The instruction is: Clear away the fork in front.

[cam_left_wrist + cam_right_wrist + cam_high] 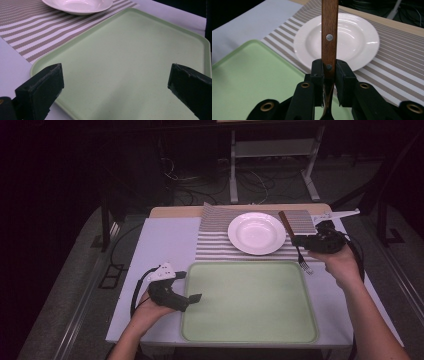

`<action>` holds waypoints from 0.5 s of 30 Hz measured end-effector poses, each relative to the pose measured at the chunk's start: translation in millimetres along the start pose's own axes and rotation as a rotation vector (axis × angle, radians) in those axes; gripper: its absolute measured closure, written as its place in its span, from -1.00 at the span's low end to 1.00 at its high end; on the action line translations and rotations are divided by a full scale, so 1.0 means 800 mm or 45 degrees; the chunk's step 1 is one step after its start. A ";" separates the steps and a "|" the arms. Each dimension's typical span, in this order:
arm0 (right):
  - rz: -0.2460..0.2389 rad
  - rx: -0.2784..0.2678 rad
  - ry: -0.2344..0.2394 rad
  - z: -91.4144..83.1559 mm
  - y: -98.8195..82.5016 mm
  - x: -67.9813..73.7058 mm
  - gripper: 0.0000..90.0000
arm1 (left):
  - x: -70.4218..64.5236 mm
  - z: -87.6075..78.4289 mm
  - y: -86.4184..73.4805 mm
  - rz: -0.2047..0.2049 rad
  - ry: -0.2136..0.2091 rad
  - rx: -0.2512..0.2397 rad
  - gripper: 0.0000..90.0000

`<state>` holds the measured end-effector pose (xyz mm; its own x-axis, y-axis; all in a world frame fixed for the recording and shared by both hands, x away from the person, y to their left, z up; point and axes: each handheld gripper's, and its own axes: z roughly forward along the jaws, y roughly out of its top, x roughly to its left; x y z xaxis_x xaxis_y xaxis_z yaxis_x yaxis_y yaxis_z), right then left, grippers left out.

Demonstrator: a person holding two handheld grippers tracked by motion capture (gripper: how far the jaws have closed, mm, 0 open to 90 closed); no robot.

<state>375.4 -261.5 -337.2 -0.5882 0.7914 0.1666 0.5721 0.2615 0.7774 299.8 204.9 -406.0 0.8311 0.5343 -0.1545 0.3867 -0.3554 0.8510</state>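
Dark floor and cables surround the surface, where the right gripper [306, 241] pinches a wooden-handled fork [295, 242] right of the white plate [257, 233], so the narrow grip could let it swivel or drop; the left gripper [192, 297] is spread over the green tray [250, 330].

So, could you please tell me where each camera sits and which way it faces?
High view: above the person's side, looking forward and down on the tray; both forearms, left gripper, right gripper.
Left gripper view: between its open jaws, facing across the tray toward the plate.
Right gripper view: along jaws shut on the fork, facing the plate.
Shared: tray, plate, striped mat.
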 end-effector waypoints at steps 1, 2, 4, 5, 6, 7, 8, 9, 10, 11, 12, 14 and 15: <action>-0.007 -0.004 0.010 -0.001 -0.003 0.004 0.71 | 0.000 0.001 0.000 -0.009 0.001 0.001 -1.00; -0.007 -0.004 0.010 -0.001 -0.003 0.004 0.71 | 0.000 0.001 0.000 -0.009 0.001 0.001 -1.00; -0.038 -0.032 0.047 -0.002 -0.011 0.015 0.71 | -0.001 0.002 0.000 -0.004 0.002 0.015 -1.00; -0.038 -0.032 0.047 -0.002 -0.011 0.015 0.71 | -0.001 0.002 0.000 -0.004 0.002 0.015 -1.00; -0.042 -0.043 0.061 -0.002 -0.014 0.018 0.71 | -0.001 0.003 0.000 0.003 0.000 0.021 -1.00; -0.059 -0.035 0.077 -0.001 -0.020 0.025 0.71 | -0.003 0.004 0.001 0.007 -0.001 0.015 -1.00; -0.059 -0.035 0.077 -0.001 -0.020 0.025 0.71 | -0.003 0.004 0.001 0.007 -0.001 0.015 -1.00; -0.066 -0.028 0.103 0.001 -0.027 0.031 0.71 | -0.004 0.005 0.000 0.010 0.002 0.014 -1.00; -0.072 -0.028 0.112 0.002 -0.030 0.033 0.71 | -0.005 0.005 0.000 0.017 0.011 0.010 -1.00; -0.072 -0.028 0.112 0.002 -0.030 0.033 0.71 | -0.005 0.005 0.000 0.017 0.011 0.010 -1.00; -0.082 -0.026 0.120 0.003 -0.034 0.036 0.71 | -0.005 0.005 0.000 0.015 0.003 0.013 -1.00; -0.099 -0.023 0.144 0.004 -0.043 0.043 0.71 | -0.006 0.007 0.000 0.014 0.004 0.017 -1.00; -0.095 -0.023 0.158 0.004 -0.045 0.045 0.71 | -0.006 0.007 0.000 0.015 0.000 0.014 -1.00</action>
<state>335.7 -240.7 -361.4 -0.6955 0.6955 0.1804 0.5143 0.3065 0.8010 298.0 198.4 -408.2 0.8356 0.5300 -0.1443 0.3811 -0.3701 0.8472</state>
